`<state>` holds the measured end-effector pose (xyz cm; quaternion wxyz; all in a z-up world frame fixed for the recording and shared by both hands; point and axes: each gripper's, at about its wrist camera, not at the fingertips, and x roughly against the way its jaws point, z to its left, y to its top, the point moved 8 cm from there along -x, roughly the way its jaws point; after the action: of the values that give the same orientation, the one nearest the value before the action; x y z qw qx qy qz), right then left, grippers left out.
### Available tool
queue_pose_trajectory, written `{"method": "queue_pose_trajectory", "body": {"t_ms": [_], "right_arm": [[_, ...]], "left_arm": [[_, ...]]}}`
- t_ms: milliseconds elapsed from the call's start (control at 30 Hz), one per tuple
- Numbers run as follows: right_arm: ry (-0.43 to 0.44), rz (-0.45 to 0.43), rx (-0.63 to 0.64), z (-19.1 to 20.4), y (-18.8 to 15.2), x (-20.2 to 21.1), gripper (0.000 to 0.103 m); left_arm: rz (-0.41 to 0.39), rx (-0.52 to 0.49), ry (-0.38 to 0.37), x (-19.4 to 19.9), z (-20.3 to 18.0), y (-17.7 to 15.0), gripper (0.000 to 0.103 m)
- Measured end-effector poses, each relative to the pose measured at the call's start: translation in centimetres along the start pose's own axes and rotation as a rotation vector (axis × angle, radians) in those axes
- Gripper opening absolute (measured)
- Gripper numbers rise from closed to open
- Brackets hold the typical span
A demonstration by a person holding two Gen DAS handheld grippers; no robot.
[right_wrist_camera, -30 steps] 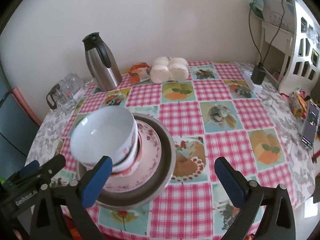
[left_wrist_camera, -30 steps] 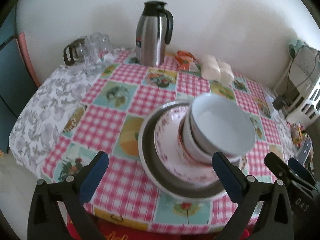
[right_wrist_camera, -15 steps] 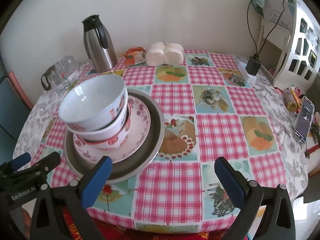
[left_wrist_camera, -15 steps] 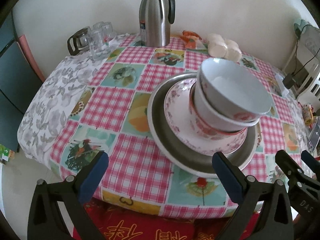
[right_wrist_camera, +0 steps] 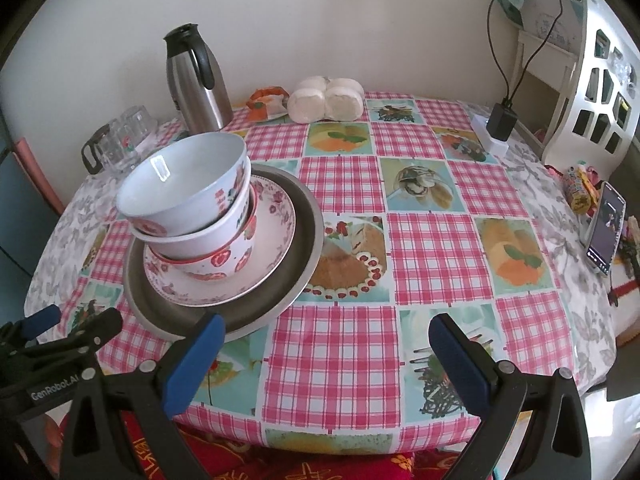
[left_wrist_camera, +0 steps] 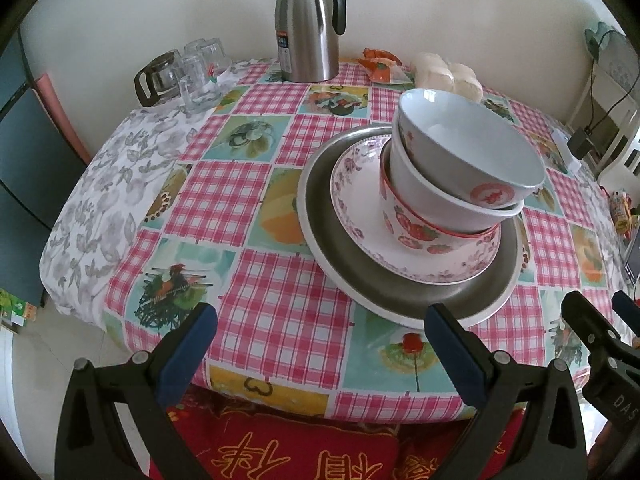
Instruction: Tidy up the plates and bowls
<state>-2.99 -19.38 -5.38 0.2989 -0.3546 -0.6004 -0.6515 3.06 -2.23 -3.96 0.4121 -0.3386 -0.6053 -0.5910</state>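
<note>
The stack sits on the table point(right_wrist_camera: 436, 240), on the checked cloth, with the metal tray point(left_wrist_camera: 352, 268) as its base. In the tray lies the floral plate point(left_wrist_camera: 360, 224), and on the plate stands the red-rimmed bowl point(left_wrist_camera: 416, 232). A white bowl point(left_wrist_camera: 432, 196) nests in that one, and the top bowl point(left_wrist_camera: 468, 144) sits in it tilted, its mouth leaning away from the flask point(left_wrist_camera: 308, 20). The flask stands beyond the tray, at the wall side of the table, with the glasses point(left_wrist_camera: 196, 76) and a glass jug point(left_wrist_camera: 158, 78) off to its one side and an orange packet point(right_wrist_camera: 268, 104) and white rolls point(right_wrist_camera: 326, 98) to the other. The left gripper point(left_wrist_camera: 320, 340) hangs off the near table edge just short of the tray, jaws wide and holding nothing. The right gripper point(right_wrist_camera: 324, 354) hangs at the same edge beside the tray, jaws also wide and empty. A phone point(right_wrist_camera: 606, 228) lies at the table's far side from the tray.
</note>
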Motion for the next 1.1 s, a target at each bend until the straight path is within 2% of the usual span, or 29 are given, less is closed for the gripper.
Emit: {"method": "queue_pose_trajectory", "body": {"t_ms": [1100], "right_arm": [[-0.009,0.006,0.004,-0.03,-0.20,0.15,0.103]], "left_arm": [[-0.007,0.001,-0.012,0.09,-0.15,0.06,0.103]]}}
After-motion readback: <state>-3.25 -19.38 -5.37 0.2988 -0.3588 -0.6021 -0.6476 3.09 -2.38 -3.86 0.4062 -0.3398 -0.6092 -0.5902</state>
